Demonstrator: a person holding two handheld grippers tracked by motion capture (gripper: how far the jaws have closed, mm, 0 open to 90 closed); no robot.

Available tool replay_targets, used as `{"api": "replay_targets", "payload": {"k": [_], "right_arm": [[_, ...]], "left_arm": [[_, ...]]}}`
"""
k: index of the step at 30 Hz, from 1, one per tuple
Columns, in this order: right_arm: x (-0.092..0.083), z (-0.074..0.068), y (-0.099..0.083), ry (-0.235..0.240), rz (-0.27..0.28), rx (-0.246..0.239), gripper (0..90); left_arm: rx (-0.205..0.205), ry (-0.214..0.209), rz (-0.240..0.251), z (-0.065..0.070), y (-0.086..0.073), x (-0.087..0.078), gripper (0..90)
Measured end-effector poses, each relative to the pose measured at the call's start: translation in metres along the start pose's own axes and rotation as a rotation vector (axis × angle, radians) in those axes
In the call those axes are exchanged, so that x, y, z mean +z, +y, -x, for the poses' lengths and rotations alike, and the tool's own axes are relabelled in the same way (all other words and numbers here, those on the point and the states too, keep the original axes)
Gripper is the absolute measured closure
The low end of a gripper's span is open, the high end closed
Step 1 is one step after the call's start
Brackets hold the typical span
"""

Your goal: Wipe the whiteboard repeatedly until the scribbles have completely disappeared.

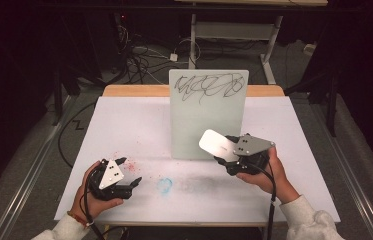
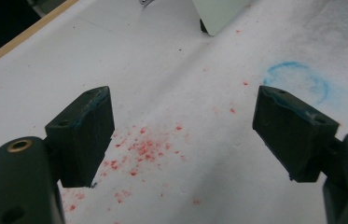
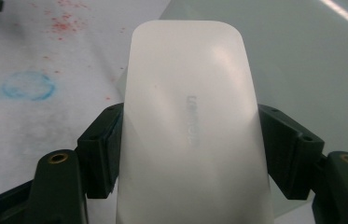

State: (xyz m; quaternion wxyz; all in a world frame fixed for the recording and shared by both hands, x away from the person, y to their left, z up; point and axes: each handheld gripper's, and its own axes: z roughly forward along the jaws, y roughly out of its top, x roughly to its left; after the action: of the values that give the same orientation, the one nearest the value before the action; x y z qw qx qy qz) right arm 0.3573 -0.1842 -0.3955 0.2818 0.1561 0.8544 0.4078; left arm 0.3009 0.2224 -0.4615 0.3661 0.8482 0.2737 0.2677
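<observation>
A pale glass board (image 1: 208,112) stands upright at the middle of the table, with black scribbles (image 1: 209,85) across its top. My right gripper (image 1: 224,150) is shut on a white rounded eraser (image 1: 217,144), held just in front of the board's lower right part. In the right gripper view the eraser (image 3: 190,126) sits between both jaws and the board (image 3: 302,60) lies behind it. My left gripper (image 1: 129,172) is open near the table's front left, low over the surface. In the left gripper view its jaws stand wide apart above red specks (image 2: 139,149).
The white table cover (image 1: 124,125) carries red specks (image 1: 126,162), a blue ring mark (image 1: 164,185) and a grey smear (image 1: 199,182) near the front. A wooden edge (image 1: 134,90) runs along the back. Cables (image 1: 139,60) and a desk frame (image 1: 234,30) lie on the floor beyond.
</observation>
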Motion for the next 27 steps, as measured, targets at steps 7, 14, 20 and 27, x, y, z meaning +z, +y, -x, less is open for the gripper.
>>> {"api": "replay_targets", "payload": {"k": [7,14,20,27], "right_arm": [[-0.001,0.0,0.002,-0.09,0.012,-0.02,30.8],[-0.007,0.008,0.005,-0.194,0.061,-0.004,30.9],[-0.011,0.023,0.012,-0.318,0.128,0.027,30.9],[-0.006,0.039,0.02,-0.519,0.193,0.038,30.9]], "left_arm": [[-0.001,0.027,0.033,0.0,0.001,-0.004,21.2],[0.01,0.018,0.017,0.002,0.003,0.0,21.1],[0.006,0.02,0.009,0.003,0.003,0.002,21.1],[0.017,0.011,-0.014,0.005,0.002,0.006,21.1]]}}
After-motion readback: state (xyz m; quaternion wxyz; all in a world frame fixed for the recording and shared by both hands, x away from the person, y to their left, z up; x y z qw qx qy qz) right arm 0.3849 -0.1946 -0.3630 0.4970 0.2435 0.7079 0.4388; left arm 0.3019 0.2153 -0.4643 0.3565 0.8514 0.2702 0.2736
